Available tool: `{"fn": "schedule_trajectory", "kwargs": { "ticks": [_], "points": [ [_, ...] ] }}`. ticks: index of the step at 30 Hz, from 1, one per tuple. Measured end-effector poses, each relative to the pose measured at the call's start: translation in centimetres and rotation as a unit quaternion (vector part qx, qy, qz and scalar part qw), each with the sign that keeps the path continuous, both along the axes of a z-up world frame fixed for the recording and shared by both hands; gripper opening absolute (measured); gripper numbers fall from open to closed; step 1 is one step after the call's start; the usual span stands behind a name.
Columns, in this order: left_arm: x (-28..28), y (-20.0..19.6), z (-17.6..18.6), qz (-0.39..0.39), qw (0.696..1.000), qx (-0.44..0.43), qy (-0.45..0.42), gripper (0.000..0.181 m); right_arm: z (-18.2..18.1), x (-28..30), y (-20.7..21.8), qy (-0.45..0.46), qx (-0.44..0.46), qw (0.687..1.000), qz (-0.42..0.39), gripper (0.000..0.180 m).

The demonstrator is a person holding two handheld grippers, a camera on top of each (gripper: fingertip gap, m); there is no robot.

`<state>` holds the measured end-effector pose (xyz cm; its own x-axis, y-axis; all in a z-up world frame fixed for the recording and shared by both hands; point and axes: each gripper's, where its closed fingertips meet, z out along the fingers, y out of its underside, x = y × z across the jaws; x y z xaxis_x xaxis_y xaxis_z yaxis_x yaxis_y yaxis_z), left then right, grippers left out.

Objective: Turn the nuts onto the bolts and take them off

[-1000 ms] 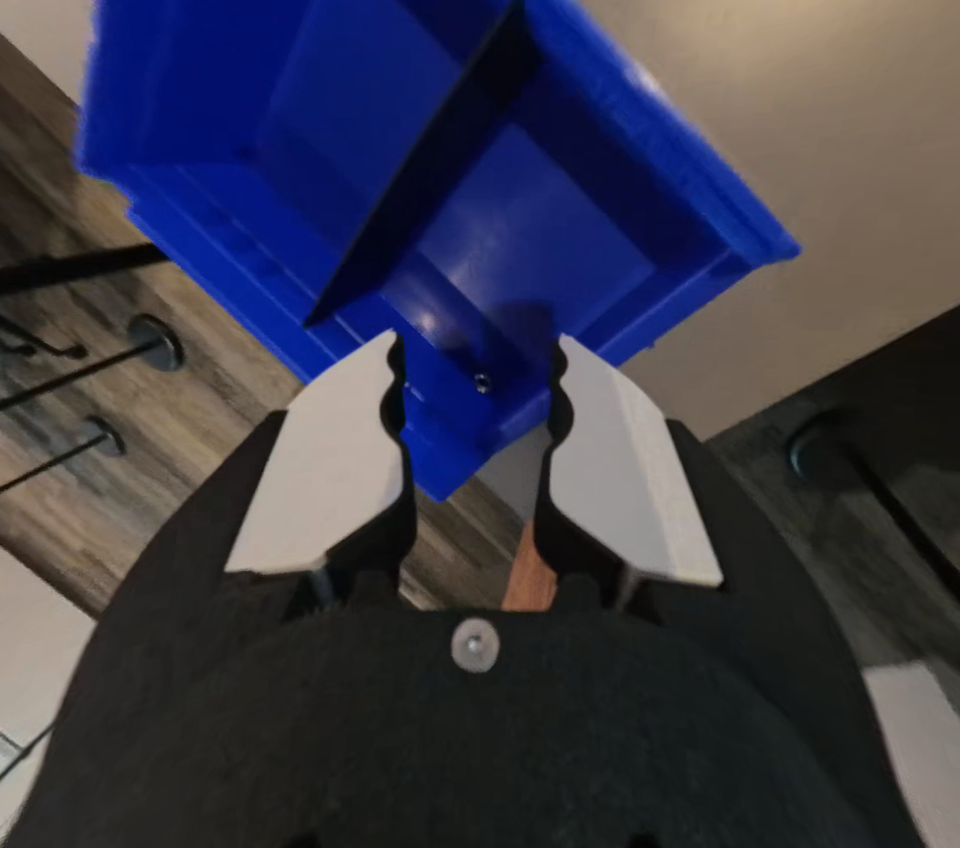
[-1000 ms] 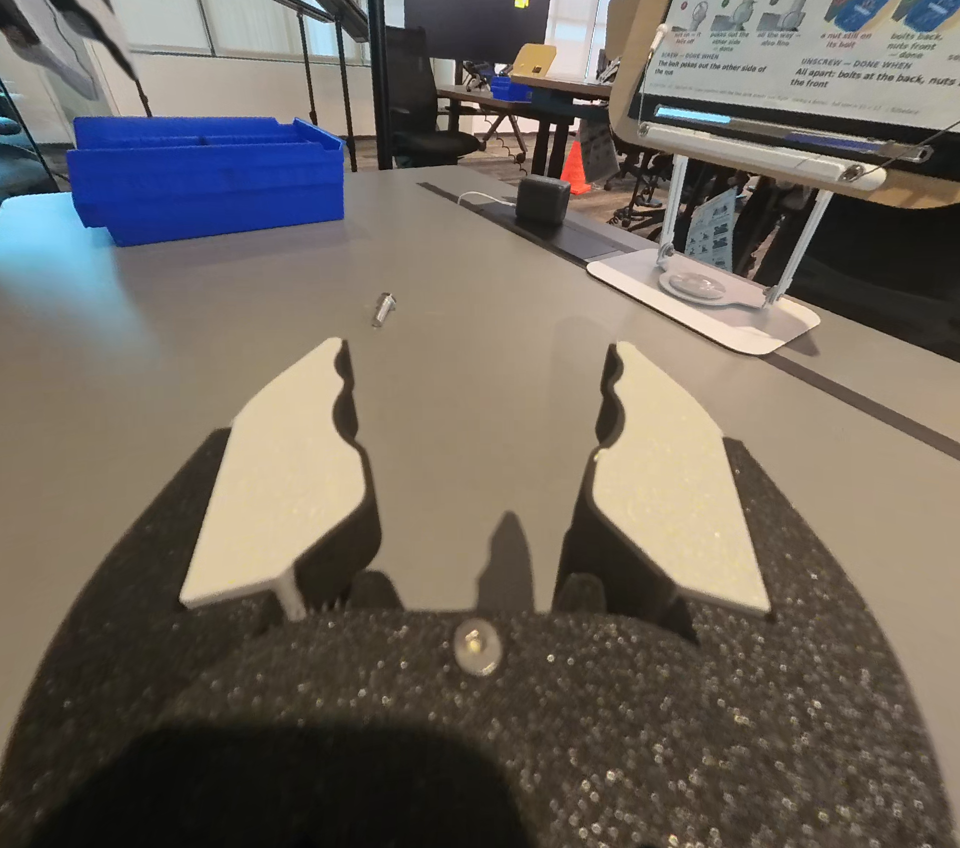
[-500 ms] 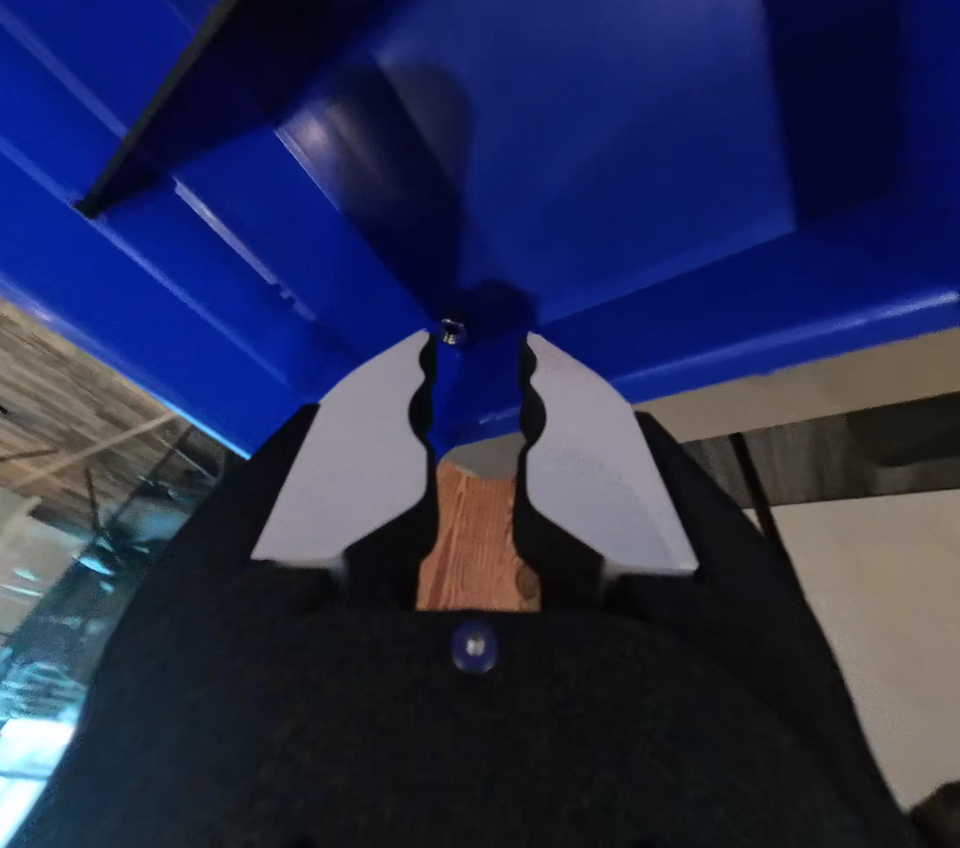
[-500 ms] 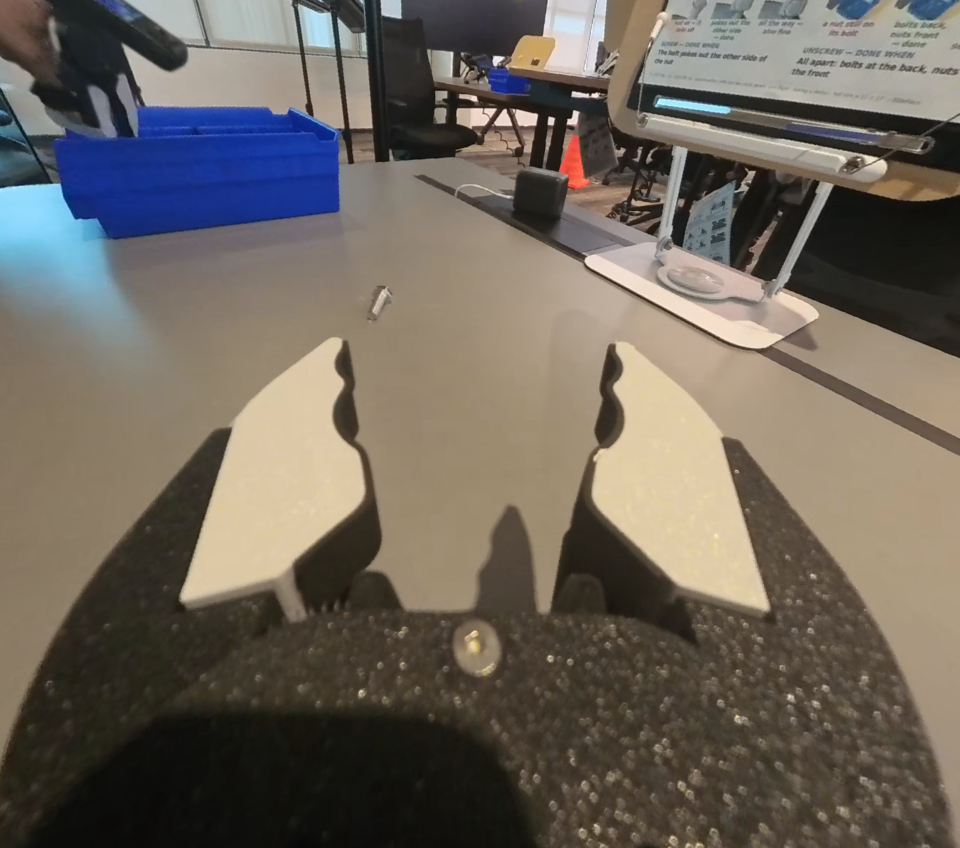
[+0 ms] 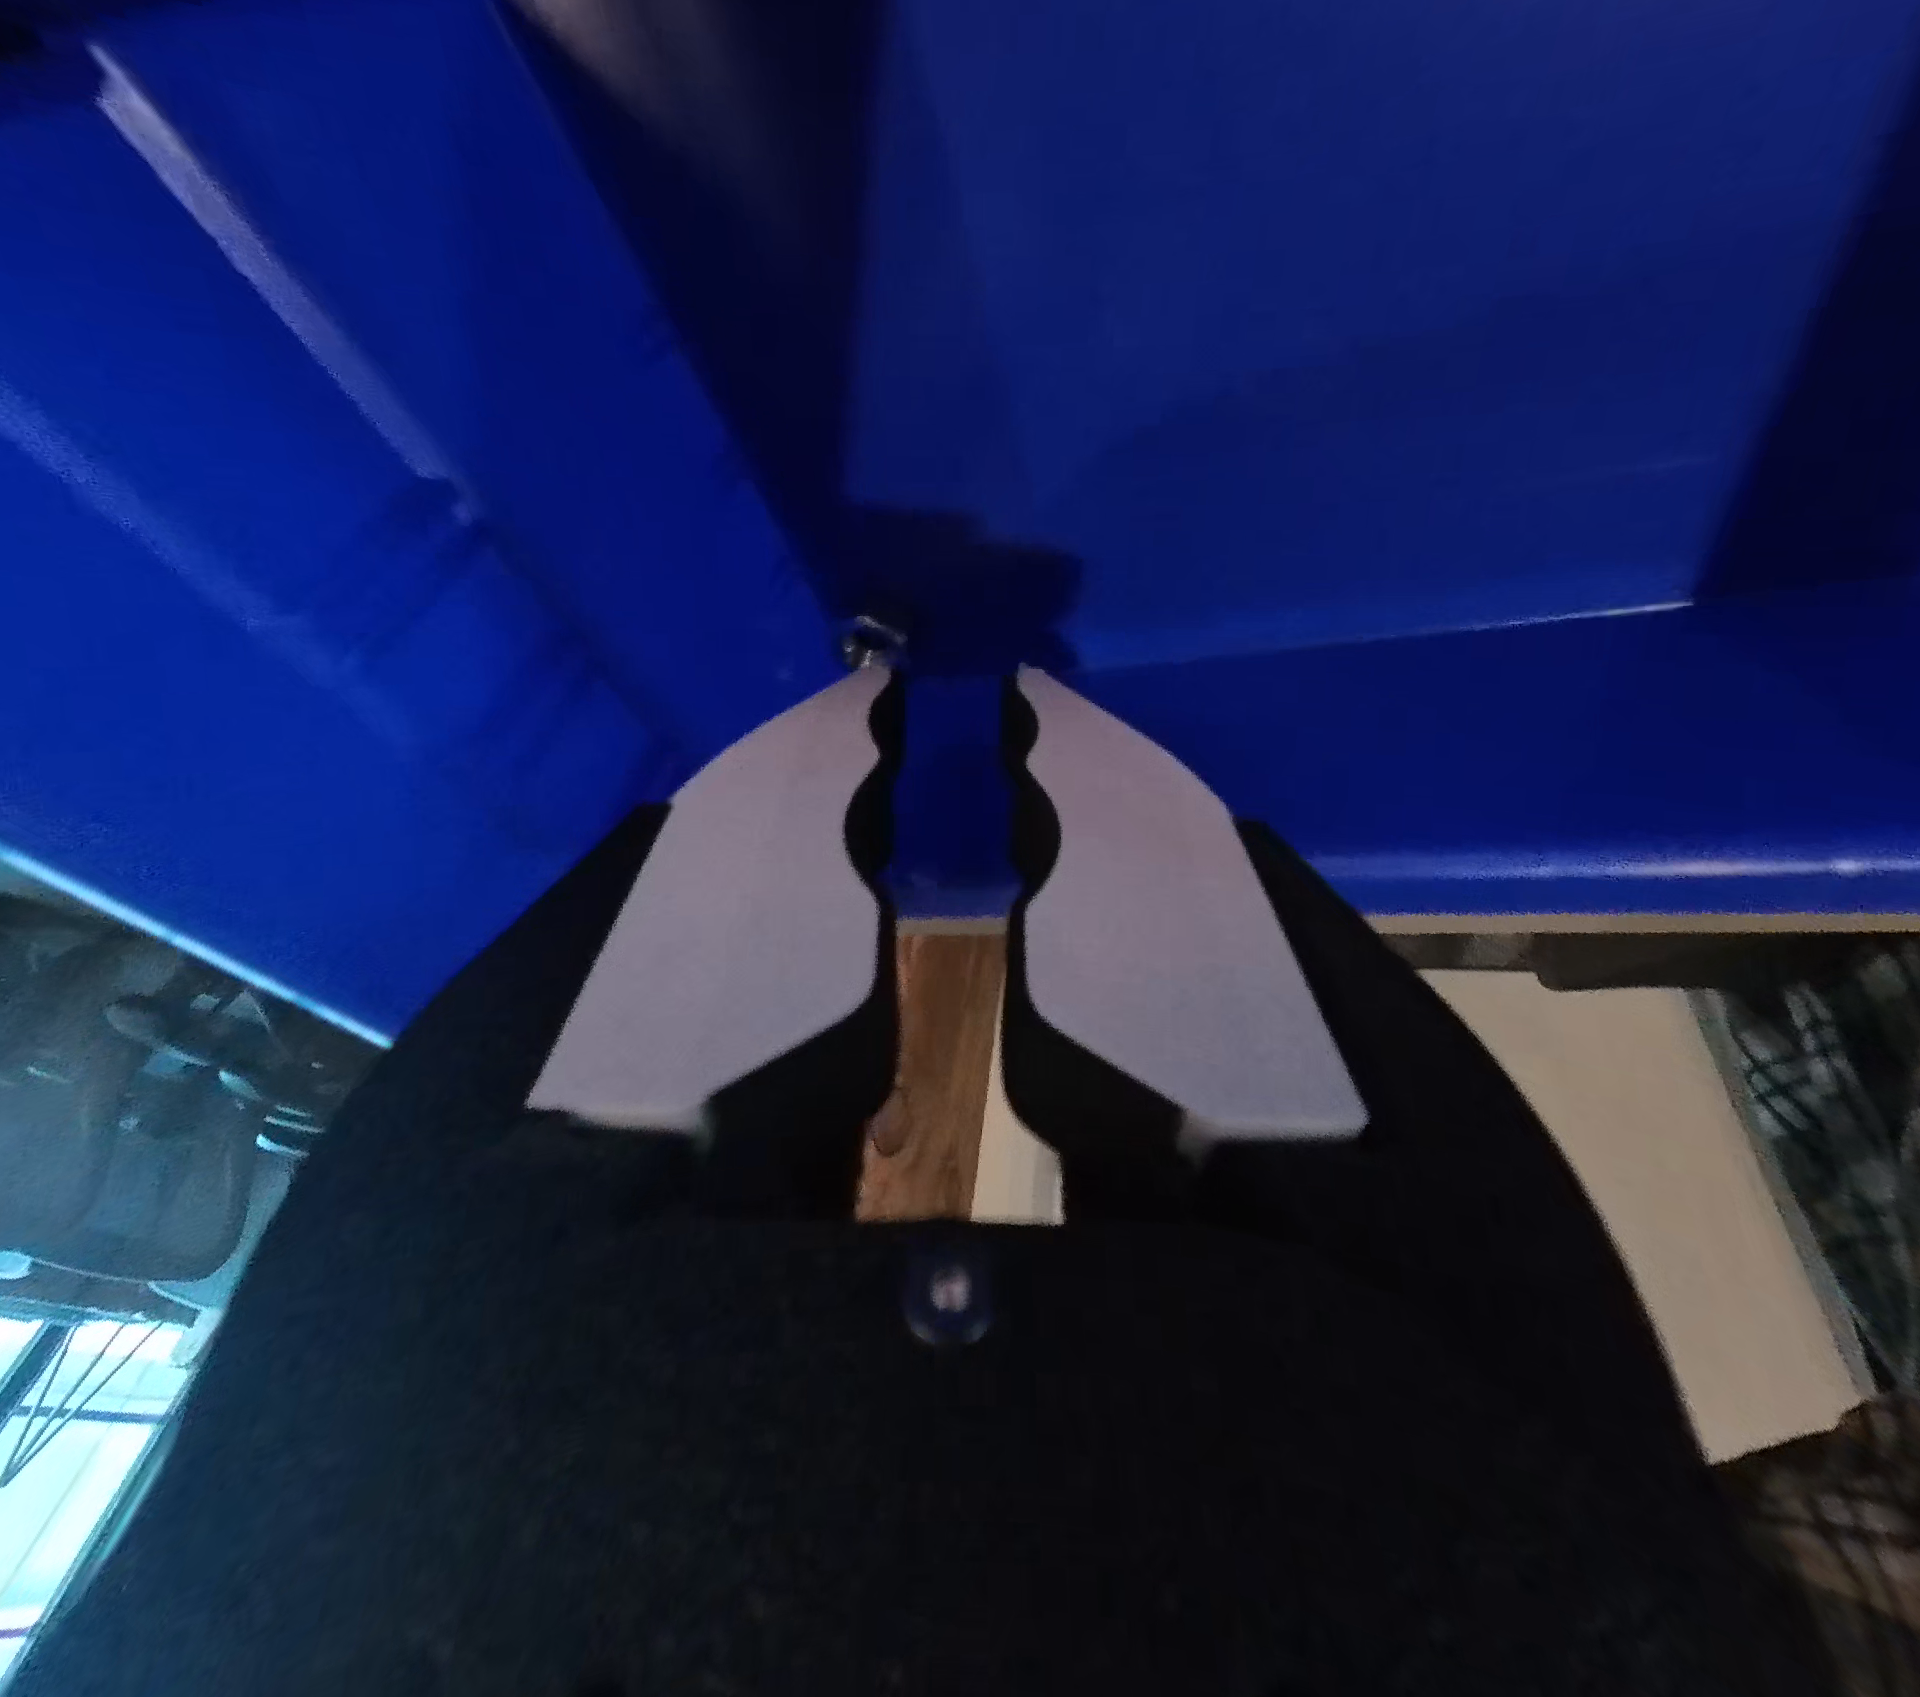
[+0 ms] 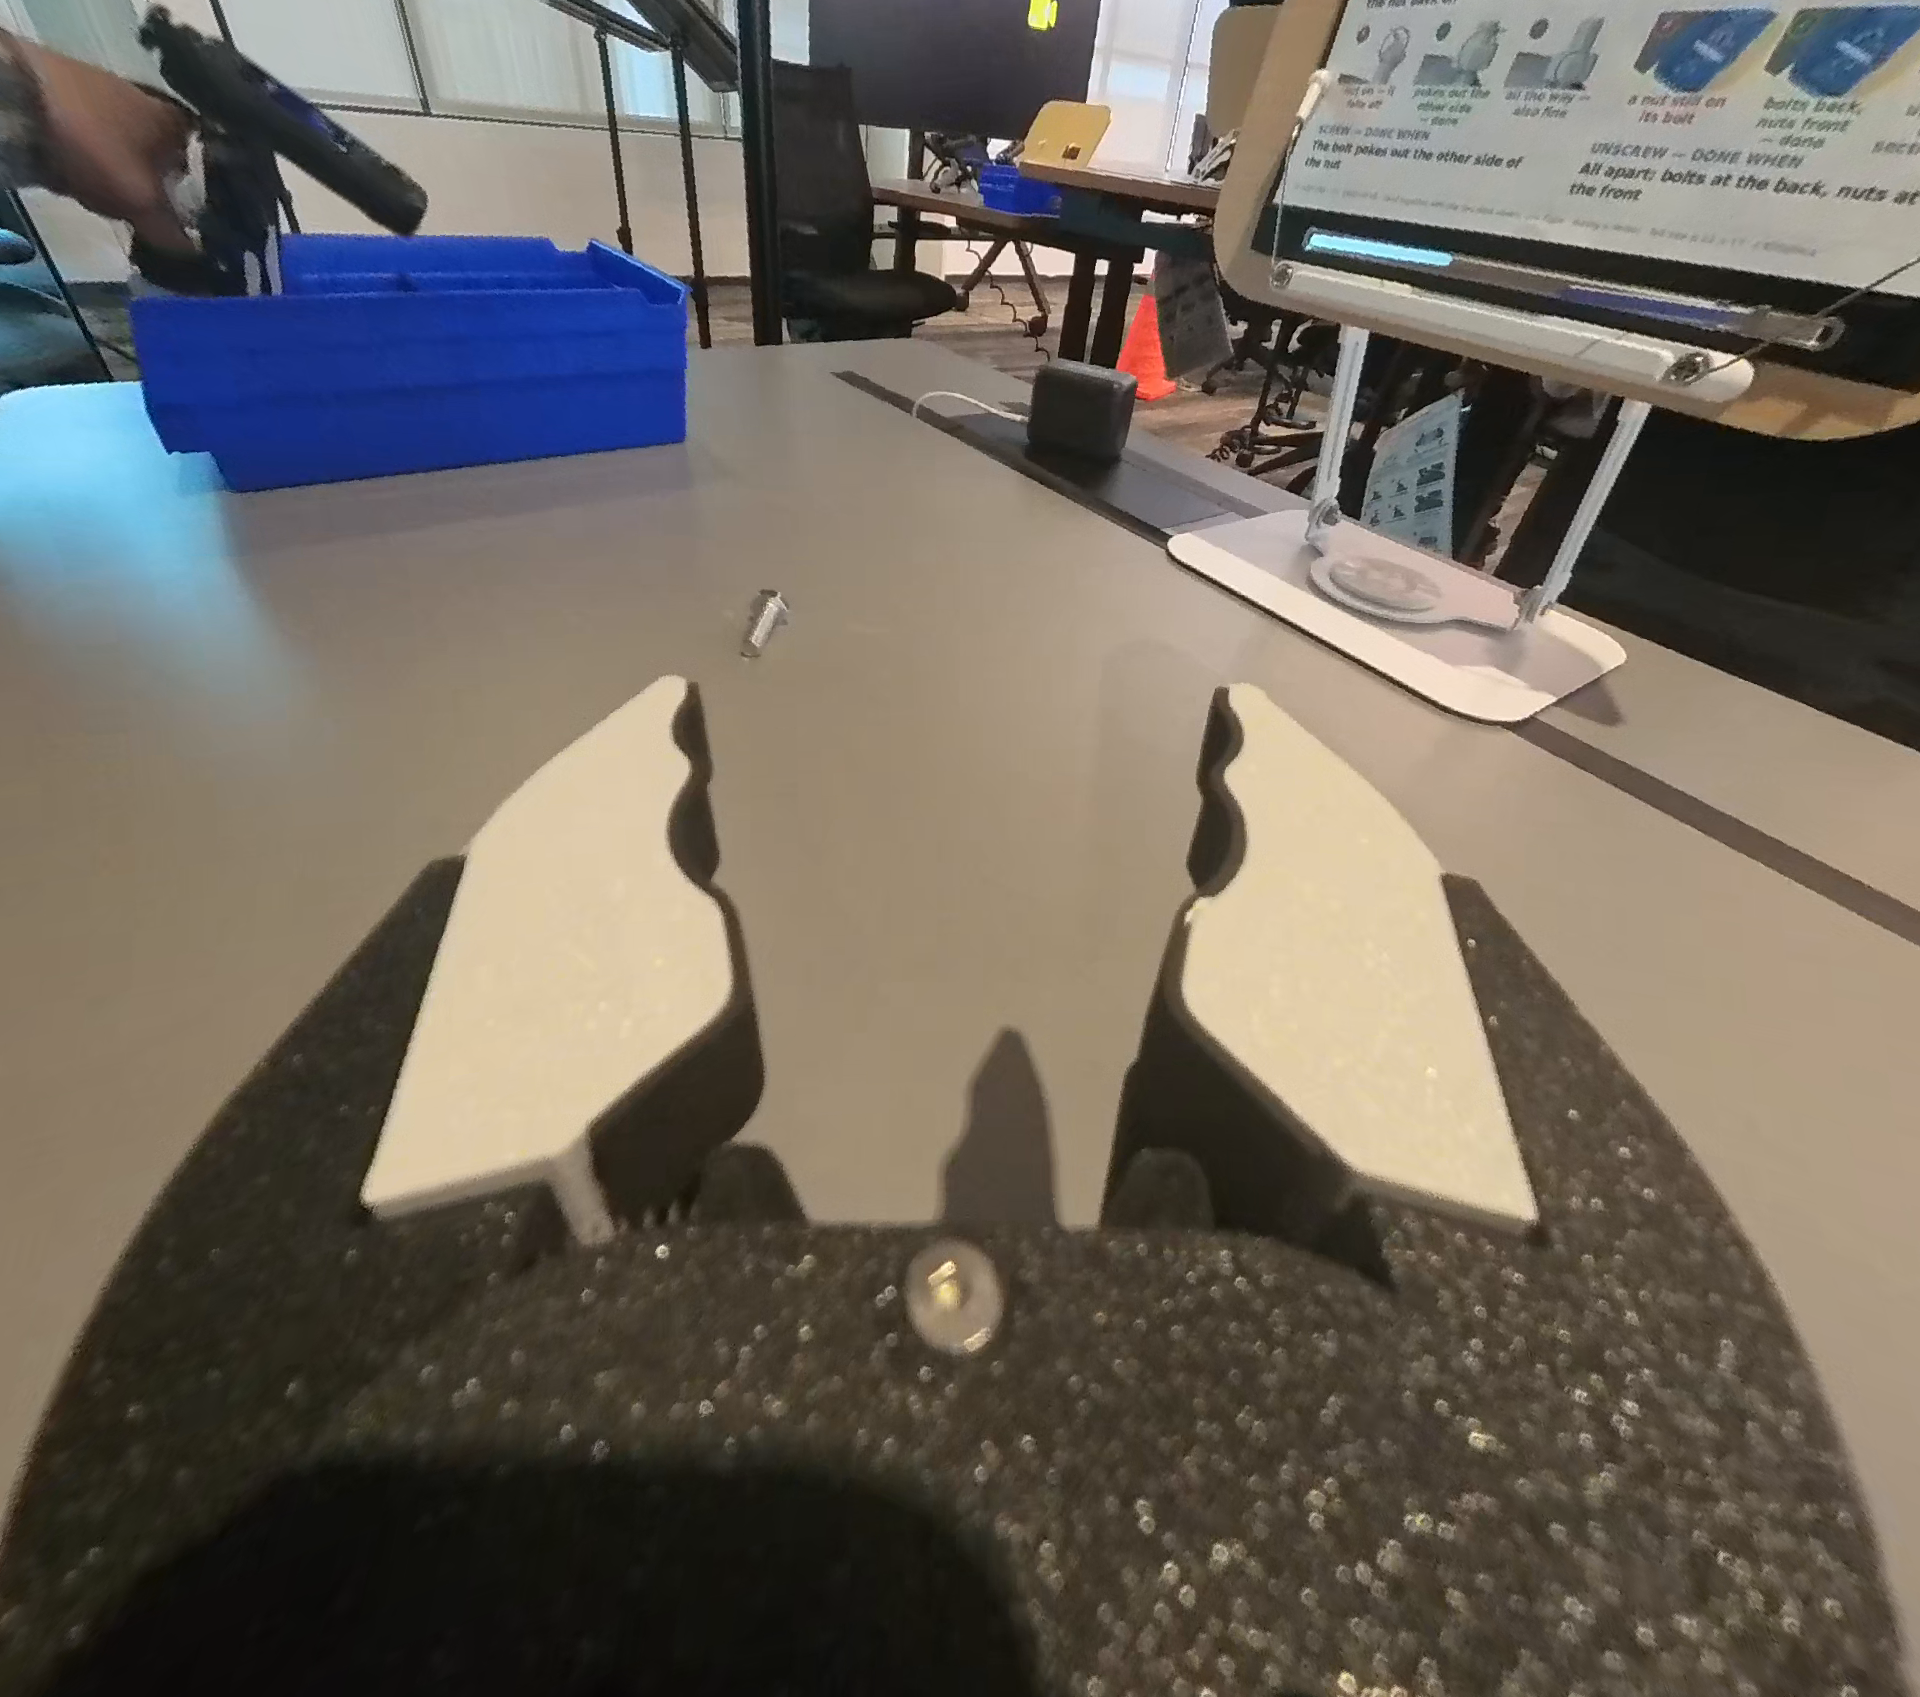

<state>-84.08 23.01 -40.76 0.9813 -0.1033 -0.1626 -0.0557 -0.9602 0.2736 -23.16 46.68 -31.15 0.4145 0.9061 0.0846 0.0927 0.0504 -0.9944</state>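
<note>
My left gripper (image 5: 951,691), narrowly open and empty, reaches the bin's (image 5: 1351,193) tiny, slippery nut (image 5: 864,635); I'd pinch its flats, while my right gripper (image 6: 951,712) gapes empty.

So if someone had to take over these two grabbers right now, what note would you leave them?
Left gripper: down inside the blue bin, jaws narrowed but gripping nothing, a small nut just off its left fingertip.
Right gripper: wide open and empty, low over the grey table.
One bolt lies loose on the table ahead of it.
Done: nothing joined.
Left: grab nut, pick up bolt, thread them.
</note>
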Motion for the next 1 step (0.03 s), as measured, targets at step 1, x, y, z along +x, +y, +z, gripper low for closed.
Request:
{"fn": "schedule_trajectory", "kwargs": {
  "ticks": [1],
  "points": [
    [0.01, -0.06, -0.1, 0.002, 1.0, -0.002, 0.0, 0.017, 0.03, 0.02, -0.01, 0.001, 0.0, 1.0, 0.0, 0.089]
  ]
}}
